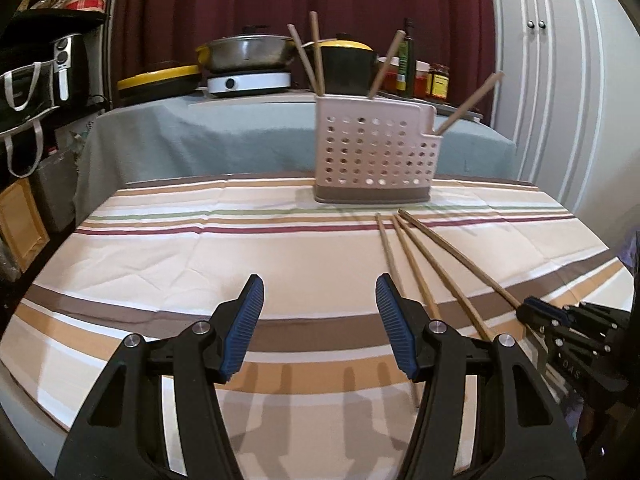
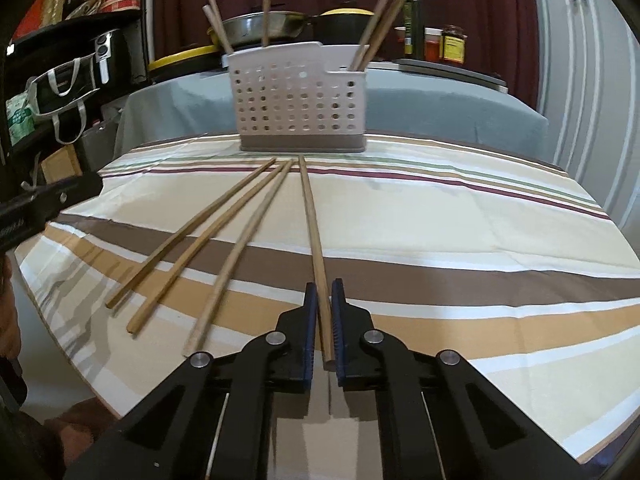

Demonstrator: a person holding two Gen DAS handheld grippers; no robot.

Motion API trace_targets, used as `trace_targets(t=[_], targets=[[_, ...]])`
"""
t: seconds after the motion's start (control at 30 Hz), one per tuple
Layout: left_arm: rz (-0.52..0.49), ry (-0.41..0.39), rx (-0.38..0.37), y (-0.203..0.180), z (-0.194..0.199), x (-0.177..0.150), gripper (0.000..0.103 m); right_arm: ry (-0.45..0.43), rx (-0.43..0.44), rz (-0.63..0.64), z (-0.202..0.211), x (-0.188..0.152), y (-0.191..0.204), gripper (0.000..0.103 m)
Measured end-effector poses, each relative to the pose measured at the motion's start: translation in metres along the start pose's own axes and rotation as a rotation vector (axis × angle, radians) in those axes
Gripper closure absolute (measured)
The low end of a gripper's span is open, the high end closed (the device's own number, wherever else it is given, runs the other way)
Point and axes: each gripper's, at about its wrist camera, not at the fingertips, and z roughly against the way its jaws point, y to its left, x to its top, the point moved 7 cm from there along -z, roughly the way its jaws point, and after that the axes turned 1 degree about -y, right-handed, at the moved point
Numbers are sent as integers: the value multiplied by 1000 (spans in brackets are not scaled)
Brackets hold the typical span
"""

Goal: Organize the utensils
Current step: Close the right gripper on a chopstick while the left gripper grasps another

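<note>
The bench cloth (image 2: 440,216) is striped in cream, tan, brown, maroon and green. The utensil holder (image 2: 298,96) is seen in pale pinkish white, dotted with round holes, on a grey-brown base. The chopsticks (image 2: 256,220) are coloured light brown. Each claw is shown black with ribbed blue pads (image 1: 244,328).

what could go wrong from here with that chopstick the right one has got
The right hand-held gripper pinches the chopstick near its very end, so the long free length may swing or slip on lifting. Three loose chopsticks lie close beside it and could get knocked. The holder already has sticks leaning outward, which the incoming tip might catch.
</note>
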Motion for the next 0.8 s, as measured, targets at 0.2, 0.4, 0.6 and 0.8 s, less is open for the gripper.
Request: trace_targets(t=[0.2,0.4,0.6,0.8], targets=[[-26,20,-58,-24,1,-17,46,-7,-17,-23,3,-1,-15,95],[-70,70,-106,-44,-6,-37,63,-15,-14,-28,5,-3,-20,95],[-72,128,-126,-46,-17,-51,79,-19,1,-29,6,-4,-20,95],[-63,141,-137,-45,-18,-58,90,-23,15,-26,7,-5,-19,95]])
